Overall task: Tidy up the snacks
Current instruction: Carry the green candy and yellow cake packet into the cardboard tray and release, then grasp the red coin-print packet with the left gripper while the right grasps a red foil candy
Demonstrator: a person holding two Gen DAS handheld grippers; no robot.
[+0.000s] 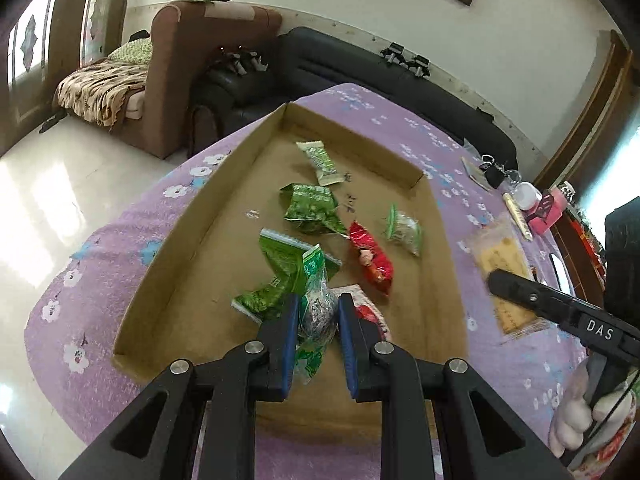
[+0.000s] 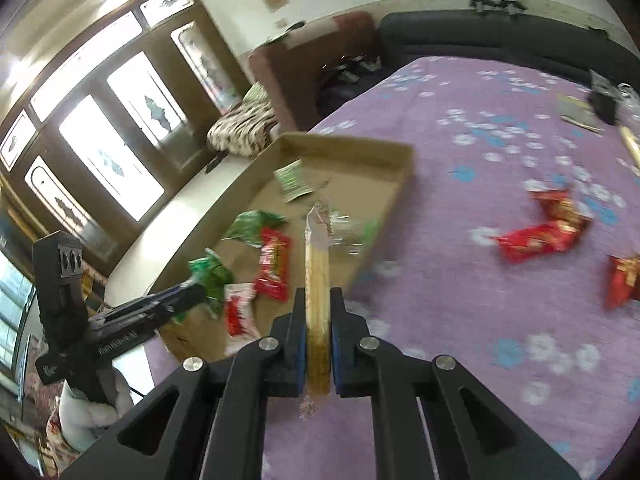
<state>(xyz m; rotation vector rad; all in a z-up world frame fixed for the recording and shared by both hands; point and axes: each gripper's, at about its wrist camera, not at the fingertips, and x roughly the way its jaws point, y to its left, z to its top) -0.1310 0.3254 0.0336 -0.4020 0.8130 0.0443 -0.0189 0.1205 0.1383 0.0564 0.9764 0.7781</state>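
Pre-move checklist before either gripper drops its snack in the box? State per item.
1. Left hand-held gripper has a green-and-clear packet between its fingers: ok.
2. That packet is over the cardboard box: ok.
3. Right hand-held gripper is shut on a yellowish cracker pack: ok.
4. Cracker pack over the box: not ok, it sits at the box's near edge, above the purple tablecloth.
5. Snacks left outside: not ok, red packets lie on the cloth.
6. Grip firmness: cannot tell.

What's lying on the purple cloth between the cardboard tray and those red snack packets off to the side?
Nothing: in the right wrist view, only bare purple flowered tablecloth separates the shallow cardboard tray from the red snack packets.
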